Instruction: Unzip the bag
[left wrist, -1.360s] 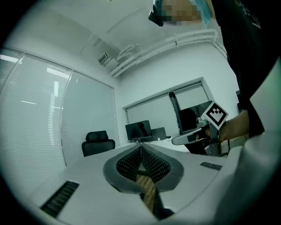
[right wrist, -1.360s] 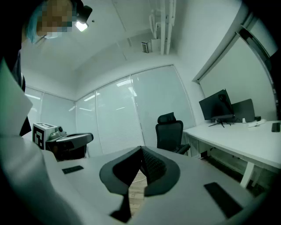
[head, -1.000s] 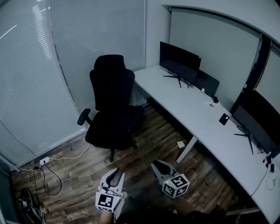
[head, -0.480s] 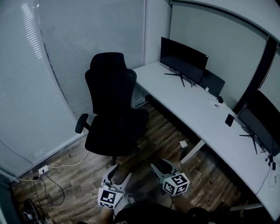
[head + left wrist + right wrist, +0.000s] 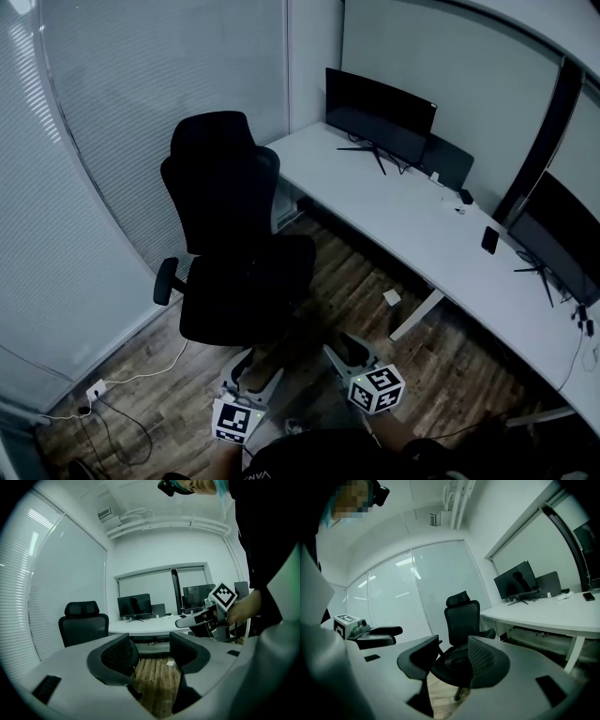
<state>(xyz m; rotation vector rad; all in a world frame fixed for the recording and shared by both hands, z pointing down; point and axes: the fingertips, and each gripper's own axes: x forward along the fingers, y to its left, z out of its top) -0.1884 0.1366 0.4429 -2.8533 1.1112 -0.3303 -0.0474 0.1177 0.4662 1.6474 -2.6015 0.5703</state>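
Light: I'm seeing a dim, cool room, the blinds glowing brightest.
Edges: both gripper views are bending, corners going black.
Focus: foreground is blurring softly.

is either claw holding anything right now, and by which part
Nothing is held. The left claw and the right claw have both just been opening, jaws apart with nothing between them.

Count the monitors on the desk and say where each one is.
2. The far monitor stands at the desk's back corner; the right monitor on its right stretch, cut off by the picture's edge. More may lie beyond.
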